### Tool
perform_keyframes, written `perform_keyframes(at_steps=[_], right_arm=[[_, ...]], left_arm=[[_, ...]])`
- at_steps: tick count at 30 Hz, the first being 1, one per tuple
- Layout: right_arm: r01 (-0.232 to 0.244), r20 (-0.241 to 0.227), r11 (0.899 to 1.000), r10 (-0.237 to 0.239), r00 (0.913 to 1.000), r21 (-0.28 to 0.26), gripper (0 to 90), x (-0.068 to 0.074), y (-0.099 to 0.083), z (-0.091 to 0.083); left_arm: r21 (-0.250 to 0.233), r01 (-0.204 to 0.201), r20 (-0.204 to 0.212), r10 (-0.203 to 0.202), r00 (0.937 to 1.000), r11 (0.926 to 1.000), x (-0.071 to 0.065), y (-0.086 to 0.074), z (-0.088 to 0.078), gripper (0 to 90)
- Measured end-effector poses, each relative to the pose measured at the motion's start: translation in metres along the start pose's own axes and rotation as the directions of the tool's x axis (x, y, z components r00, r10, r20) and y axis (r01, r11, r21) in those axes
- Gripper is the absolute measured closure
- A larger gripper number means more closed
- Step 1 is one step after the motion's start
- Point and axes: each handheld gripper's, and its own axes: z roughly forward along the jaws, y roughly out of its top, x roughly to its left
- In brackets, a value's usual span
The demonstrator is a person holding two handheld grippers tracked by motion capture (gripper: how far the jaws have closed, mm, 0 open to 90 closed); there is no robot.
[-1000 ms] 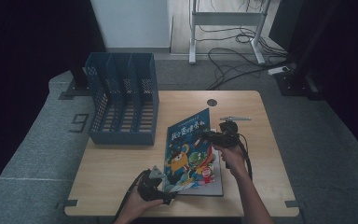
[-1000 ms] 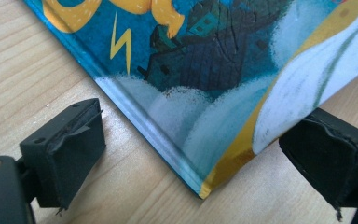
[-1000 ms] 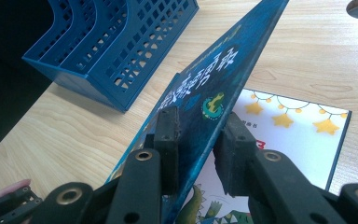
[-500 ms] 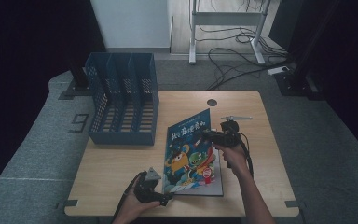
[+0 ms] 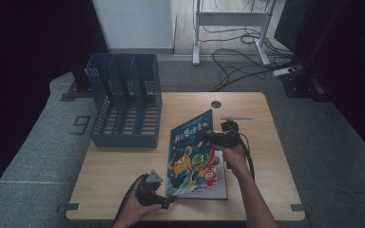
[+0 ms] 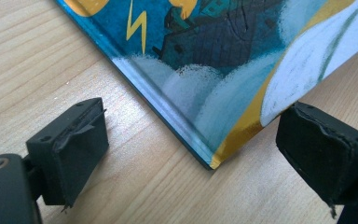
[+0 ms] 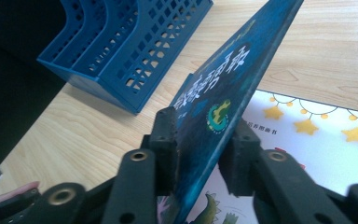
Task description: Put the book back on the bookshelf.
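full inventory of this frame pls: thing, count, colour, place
picture book: 1, blue illustrated cover, table centre, front cover lifted
file rack: 1, blue mesh, far left of table
pen-like stick: 1, grey, right of book's far edge
round hole: 1, dark, table's far middle
table: 1, light wood
metal stand: 1, white, floor beyond table
cables: several, black, floor
left gripper: 1, black, open at book's near corner
right gripper: 1, black, clamping the cover's edge

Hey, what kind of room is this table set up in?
Probably a lab or recording studio rather than a home. A small wooden table stands on grey carpet, dark curtains hang around it, and loose cables trail by a metal stand behind. A blue file rack and picture book look staged.
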Motion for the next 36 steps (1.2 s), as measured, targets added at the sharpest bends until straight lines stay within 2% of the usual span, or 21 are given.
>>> perform_keyframes(at_steps=[7,11,16,18,20,23,31,33,36], right_arm=[[0.024,0.015,1.0,-0.024,0.9996,0.0,71.8,0.002,0.0,0.0],[0.044,0.011,0.998,-0.044,0.999,-0.033,72.3,0.006,0.001,-0.003],[0.078,0.021,0.994,-0.076,0.9969,-0.07,72.4,0.01,0.004,-0.01],[0.121,0.018,0.987,-0.12,0.9927,-0.103,72.7,0.016,0.007,-0.015],[0.138,0.016,0.984,-0.137,0.9905,-0.114,72.8,0.018,0.007,-0.016],[0.197,0.019,0.97,-0.196,0.9804,-0.142,73.0,0.026,0.009,-0.022],[0.231,0.042,0.958,-0.228,0.9729,-0.168,73.2,0.03,0.008,-0.027],[0.248,0.044,0.952,-0.244,0.9687,-0.18,73.3,0.032,0.009,-0.029],[0.289,0.038,0.933,-0.288,0.9569,-0.214,73.5,0.037,0.01,-0.032]], left_arm=[[0.013,-0.004,-0.005,0.004,1.0,0.9999,0.0,0.002,0.001,8.2],[0.021,0.003,-0.004,-0.003,1.0,0.9998,0.001,0.004,0.002,8.0],[0.017,0.035,0.008,-0.035,0.9993,0.9992,0.005,0.009,0.004,8.0],[0.019,0.036,0.003,-0.036,0.9993,0.9992,0.005,0.011,0.005,7.5],[0.023,0.033,0.002,-0.033,0.9994,0.9992,0.005,0.013,0.007,7.3],[0.024,0.037,-0.002,-0.037,0.9993,0.999,0.005,0.015,0.008,6.9],[0.03,0.041,-0.014,-0.04,0.9991,0.9987,0.007,0.02,0.011,6.6],[0.03,0.044,-0.014,-0.043,0.999,0.9986,0.008,0.022,0.012,6.5],[0.041,0.042,-0.019,-0.041,0.999,0.9983,0.01,0.025,0.014,6.1]])
